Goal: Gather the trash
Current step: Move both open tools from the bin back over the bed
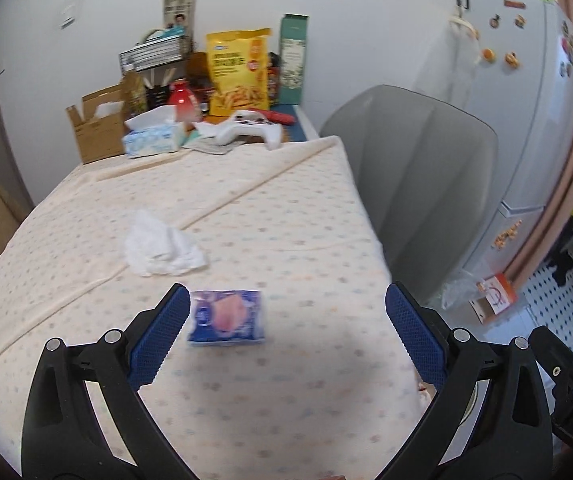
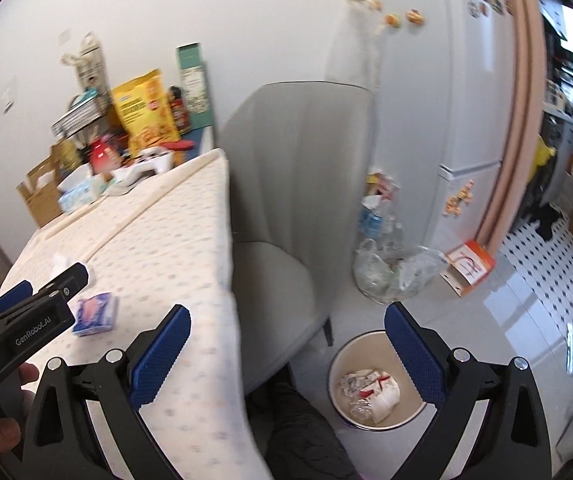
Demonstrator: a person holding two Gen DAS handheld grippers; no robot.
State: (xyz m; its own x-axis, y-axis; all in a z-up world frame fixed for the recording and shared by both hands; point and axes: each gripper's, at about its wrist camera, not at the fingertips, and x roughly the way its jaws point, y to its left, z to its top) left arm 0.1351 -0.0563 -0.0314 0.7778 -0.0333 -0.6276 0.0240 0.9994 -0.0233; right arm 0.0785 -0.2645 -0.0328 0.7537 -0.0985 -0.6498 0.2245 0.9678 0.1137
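A small blue and pink wrapper (image 1: 225,318) lies on the dotted tablecloth (image 1: 286,220), just right of my left gripper's left finger. A crumpled white tissue (image 1: 162,248) lies farther back. My left gripper (image 1: 286,328) is open and empty, low over the cloth. My right gripper (image 2: 286,344) is open and empty, held past the table's right edge above a round waste bin (image 2: 336,364) on the floor that holds crumpled trash (image 2: 370,394). The wrapper (image 2: 96,314) and the left gripper (image 2: 40,290) also show in the right wrist view.
A grey chair (image 1: 418,184) stands at the table's right side. The table's far end holds a tissue box (image 1: 152,140), a white game controller (image 1: 250,128), a yellow snack bag (image 1: 240,72) and a cardboard box (image 1: 96,128). A clear plastic bag (image 2: 390,272) sits by the fridge (image 2: 458,100).
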